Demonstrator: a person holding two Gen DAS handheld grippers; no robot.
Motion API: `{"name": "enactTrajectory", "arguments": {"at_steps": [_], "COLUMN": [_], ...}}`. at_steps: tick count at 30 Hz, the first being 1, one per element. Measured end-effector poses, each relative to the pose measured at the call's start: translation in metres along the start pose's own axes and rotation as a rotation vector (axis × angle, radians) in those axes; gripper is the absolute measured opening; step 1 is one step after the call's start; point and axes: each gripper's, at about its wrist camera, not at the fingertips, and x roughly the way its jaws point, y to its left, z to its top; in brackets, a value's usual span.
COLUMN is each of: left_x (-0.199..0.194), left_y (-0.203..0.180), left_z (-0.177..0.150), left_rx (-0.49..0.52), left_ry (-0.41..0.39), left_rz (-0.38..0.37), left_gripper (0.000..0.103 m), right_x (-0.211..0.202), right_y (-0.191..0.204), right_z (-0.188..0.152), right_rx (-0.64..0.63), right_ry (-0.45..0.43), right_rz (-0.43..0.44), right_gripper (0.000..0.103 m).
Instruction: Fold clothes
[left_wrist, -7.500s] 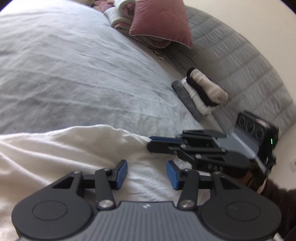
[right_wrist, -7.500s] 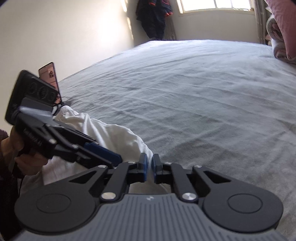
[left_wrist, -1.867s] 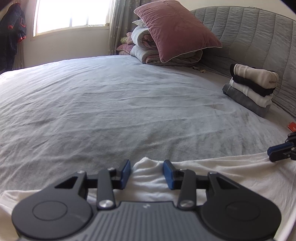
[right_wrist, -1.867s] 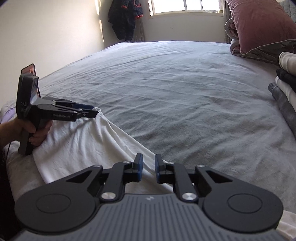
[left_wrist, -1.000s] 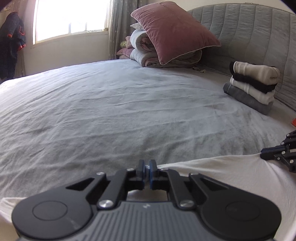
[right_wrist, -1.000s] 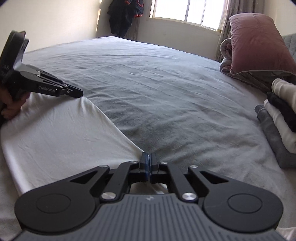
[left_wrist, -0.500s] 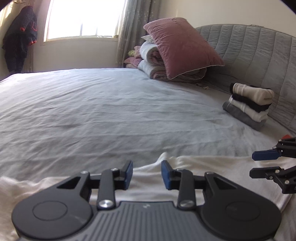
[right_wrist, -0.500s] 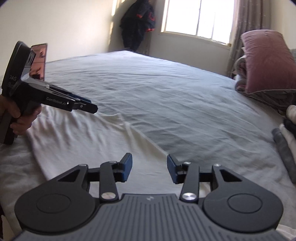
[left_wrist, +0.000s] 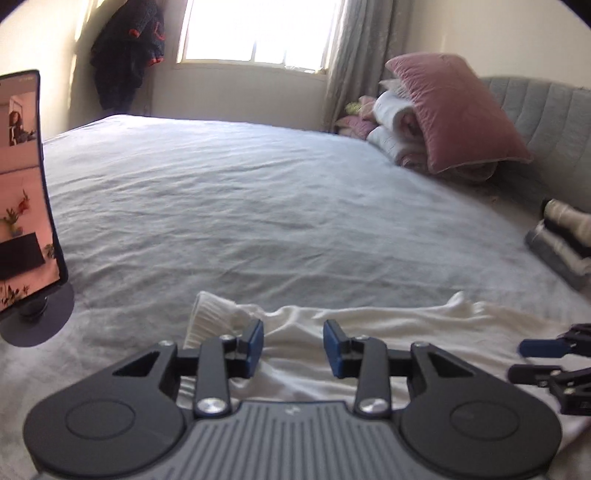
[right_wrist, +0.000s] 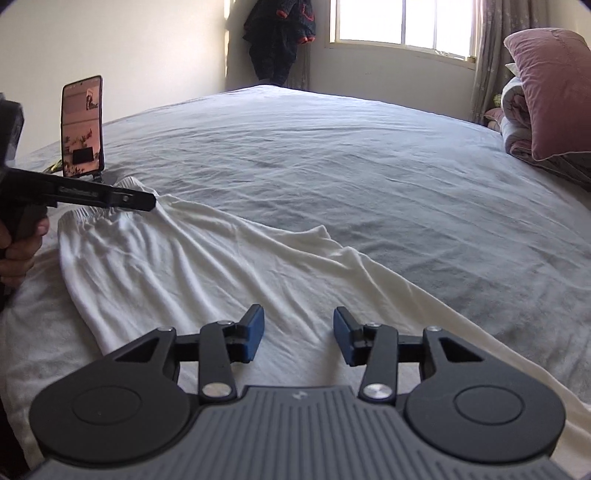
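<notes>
A white garment (right_wrist: 184, 266) lies spread on the grey bed (right_wrist: 369, 155), its ribbed hem (left_wrist: 210, 314) at the far left. My left gripper (left_wrist: 293, 347) hovers over that hem end. Its jaws are opening, and the blue pads (left_wrist: 255, 345) press on nothing; the cloth lies below them. My right gripper (right_wrist: 299, 336) stands open over the garment's middle, nothing pinched. In the right wrist view the left gripper (right_wrist: 149, 201) shows side-on above the hem, held by a hand (right_wrist: 18, 251). The right gripper (left_wrist: 517, 358) shows at the right edge of the left wrist view.
A phone on a round stand (left_wrist: 26, 192) sits on the bed just left of the hem. A pink pillow (left_wrist: 454, 114) tops folded bedding by the grey headboard. A stack of folded clothes (left_wrist: 565, 236) lies at the right. A dark jacket (right_wrist: 280, 33) hangs by the window.
Both grippers were shut on the garment's far edge a second ago; both have opened and let it go. Both views have swung left, bringing the phone into sight.
</notes>
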Motion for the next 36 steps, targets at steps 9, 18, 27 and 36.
{"name": "enactTrajectory", "arguments": {"at_steps": [9, 18, 27, 36], "left_x": [-0.008, 0.006, 0.015, 0.006], "left_y": [-0.054, -0.119, -0.199, -0.277], "left_z": [-0.005, -0.021, -0.04, -0.073], "left_rx": [0.149, 0.257, 0.282, 0.374], "left_ry": [0.039, 0.12, 0.172, 0.21], "left_rz": [-0.153, -0.262, -0.499, -0.653], "left_gripper": [0.043, 0.043, 0.043, 0.043], "right_x": [-0.032, -0.087, -0.138, -0.144], "right_y": [-0.042, -0.118, -0.185, -0.243], "right_z": [-0.026, -0.069, -0.107, -0.109], "right_rx": [0.12, 0.331, 0.527, 0.56], "right_ry": [0.01, -0.03, -0.101, -0.067], "right_rz": [-0.105, -0.273, -0.405, -0.5], "right_gripper": [0.046, 0.046, 0.042, 0.042]}}
